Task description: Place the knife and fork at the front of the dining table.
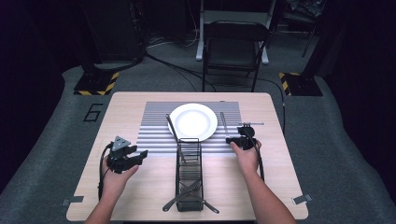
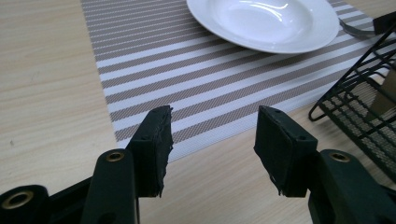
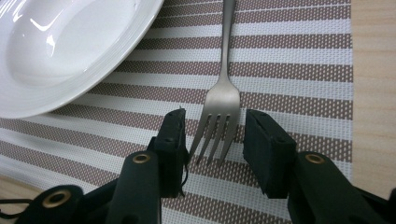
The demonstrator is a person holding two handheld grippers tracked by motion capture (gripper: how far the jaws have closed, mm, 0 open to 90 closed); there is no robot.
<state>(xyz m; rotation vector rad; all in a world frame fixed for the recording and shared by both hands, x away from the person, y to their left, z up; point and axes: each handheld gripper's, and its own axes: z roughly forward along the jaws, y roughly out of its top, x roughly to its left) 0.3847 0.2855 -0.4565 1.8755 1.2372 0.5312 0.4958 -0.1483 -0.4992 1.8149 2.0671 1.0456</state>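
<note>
A white plate (image 1: pixel 192 121) sits on a striped placemat (image 1: pixel 154 135) in the middle of the table. A metal fork (image 1: pixel 223 123) lies on the mat just right of the plate. In the right gripper view the fork (image 3: pixel 223 98) lies flat with its tines between the jaws of my right gripper (image 3: pixel 214 140); a little mat shows on either side of the tines, so the pads are not pressing. My right gripper (image 1: pixel 236 140) is at the fork's near end. My left gripper (image 1: pixel 140 155) hovers open over bare wood by the mat's near left corner, and in its own view the left gripper (image 2: pixel 212 140) has nothing between its jaws.
A black wire rack (image 1: pixel 189 172) stands in front of the plate, with a dark utensil (image 1: pixel 173 130) leaning out of it toward the plate and more dark utensils (image 1: pixel 180 198) at its near end. A slim metal piece (image 1: pixel 251 123) lies right of the fork. A folding chair (image 1: pixel 233 46) stands beyond the table.
</note>
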